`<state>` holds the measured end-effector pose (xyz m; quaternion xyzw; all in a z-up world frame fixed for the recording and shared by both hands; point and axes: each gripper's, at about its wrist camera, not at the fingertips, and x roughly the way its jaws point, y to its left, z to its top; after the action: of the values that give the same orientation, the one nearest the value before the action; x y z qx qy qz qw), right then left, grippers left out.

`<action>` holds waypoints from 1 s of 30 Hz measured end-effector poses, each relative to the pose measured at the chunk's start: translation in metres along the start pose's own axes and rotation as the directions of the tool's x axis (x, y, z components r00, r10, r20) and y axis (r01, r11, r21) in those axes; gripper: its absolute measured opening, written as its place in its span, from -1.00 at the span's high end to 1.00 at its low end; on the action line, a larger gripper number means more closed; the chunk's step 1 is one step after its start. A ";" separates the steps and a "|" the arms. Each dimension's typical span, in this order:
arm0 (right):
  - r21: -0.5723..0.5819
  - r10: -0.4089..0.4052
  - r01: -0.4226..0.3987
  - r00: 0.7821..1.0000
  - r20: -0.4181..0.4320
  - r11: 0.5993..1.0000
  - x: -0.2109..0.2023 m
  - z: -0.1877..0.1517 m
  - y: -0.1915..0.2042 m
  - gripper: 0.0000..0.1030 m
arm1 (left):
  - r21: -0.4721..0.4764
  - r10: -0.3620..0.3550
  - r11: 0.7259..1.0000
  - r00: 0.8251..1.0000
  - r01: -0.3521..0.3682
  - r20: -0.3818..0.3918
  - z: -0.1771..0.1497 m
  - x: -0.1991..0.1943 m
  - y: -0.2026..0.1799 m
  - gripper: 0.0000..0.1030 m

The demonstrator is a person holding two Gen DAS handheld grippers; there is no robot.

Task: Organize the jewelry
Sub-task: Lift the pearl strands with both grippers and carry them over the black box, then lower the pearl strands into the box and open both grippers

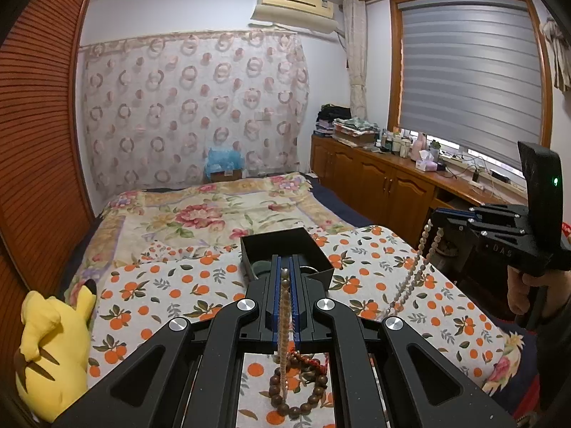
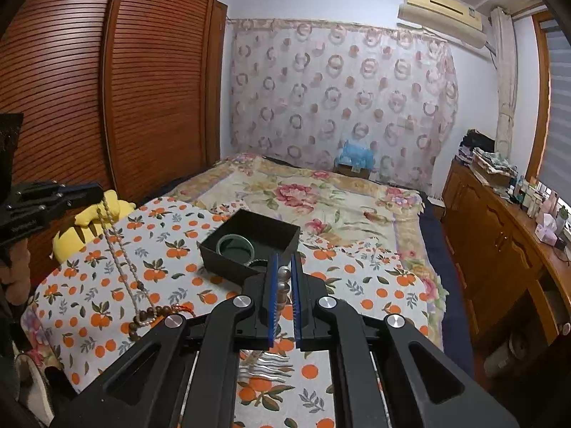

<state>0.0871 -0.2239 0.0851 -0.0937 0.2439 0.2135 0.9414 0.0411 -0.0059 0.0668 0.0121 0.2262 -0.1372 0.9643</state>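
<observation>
**Both grippers clamped on one bead strand, box ahead**

Left gripper (image 1: 284,278): jaws closed on a pale bead necklace (image 1: 284,321), lower centre of left wrist view. Strand runs down between the blue pads, drops to a brown wooden bead bracelet (image 1: 298,388) lying on the orange-print bedspread (image 1: 171,285), bottom centre. Gripper pitched slightly downward, aimed at the black box (image 1: 282,246) just beyond its tips.

Right gripper (image 2: 283,278): jaws closed on larger pearl-like beads (image 2: 283,281), lower centre of right wrist view, also tilted down toward the box. Green bangle (image 2: 235,244) sits inside the box, centre frame.

In the left view the right gripper is at the right edge, held by a hand (image 1: 528,285), with the necklace hanging slack from its tips to the bedspread. Yellow plush toy (image 1: 53,339) at lower left.
</observation>
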 end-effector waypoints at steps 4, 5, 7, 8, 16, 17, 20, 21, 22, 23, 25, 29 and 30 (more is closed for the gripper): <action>-0.009 0.008 -0.008 1.000 0.015 1.000 -0.005 0.008 0.004 0.85 | 0.001 0.001 1.000 1.000 -0.001 -0.001 0.000 0.002 -0.003 0.92; -0.012 0.009 -0.009 1.000 0.018 1.000 -0.006 0.010 0.005 0.84 | 0.000 0.001 1.000 1.000 -0.001 -0.001 0.000 0.002 -0.003 0.92; -0.021 0.011 -0.011 1.000 0.027 1.000 -0.008 0.014 0.008 0.84 | -0.001 0.001 1.000 1.000 -0.001 0.000 0.000 0.002 -0.003 0.92; -0.025 0.012 -0.011 0.999 0.032 1.000 -0.010 0.017 0.009 0.84 | 0.000 0.001 1.000 1.000 -0.001 0.000 0.000 0.002 -0.003 0.92; -0.052 0.007 -0.003 0.998 0.069 0.999 -0.021 0.037 0.016 0.84 | 0.008 0.002 1.000 1.000 -0.002 0.010 0.002 0.003 -0.006 0.92; -0.054 0.006 -0.003 0.998 0.070 0.999 -0.020 0.038 0.016 0.84 | 0.010 0.002 1.000 1.000 -0.002 0.013 0.003 0.002 -0.006 0.92; -0.057 0.006 -0.002 0.997 0.071 0.998 -0.019 0.042 0.014 0.84 | 0.019 -0.001 1.000 1.000 0.000 0.024 0.010 0.001 -0.005 0.92; -0.058 0.007 -0.003 0.997 0.072 0.998 -0.017 0.045 0.014 0.84 | 0.023 -0.003 1.000 1.000 0.002 0.030 0.014 0.001 -0.005 0.92; -0.058 0.009 -0.004 0.997 0.073 0.998 -0.017 0.046 0.013 0.84 | 0.025 -0.004 1.000 0.999 0.003 0.034 0.018 0.000 -0.005 0.92; -0.060 0.011 -0.006 0.997 0.076 0.998 -0.015 0.049 0.013 0.84 | 0.029 -0.006 1.000 0.999 0.005 0.041 0.023 0.000 -0.005 0.92; -0.062 0.015 -0.010 0.997 0.081 0.998 -0.013 0.053 0.013 0.84 | 0.039 -0.011 0.999 0.998 0.009 0.054 0.032 0.001 -0.007 0.92; -0.071 0.021 -0.015 0.995 0.094 0.997 -0.004 0.066 0.012 0.84 | 0.055 -0.020 0.998 0.997 0.016 0.074 0.051 0.011 -0.010 0.92; -0.071 0.025 -0.018 0.995 0.098 0.997 -0.001 0.070 0.011 0.84 | 0.058 -0.021 0.998 0.997 0.017 0.078 0.056 0.014 -0.010 0.92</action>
<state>0.1105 -0.1946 0.1454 -0.1133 0.1906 0.2364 0.9460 0.0744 -0.0242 0.1116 0.0324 0.1841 -0.1532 0.9704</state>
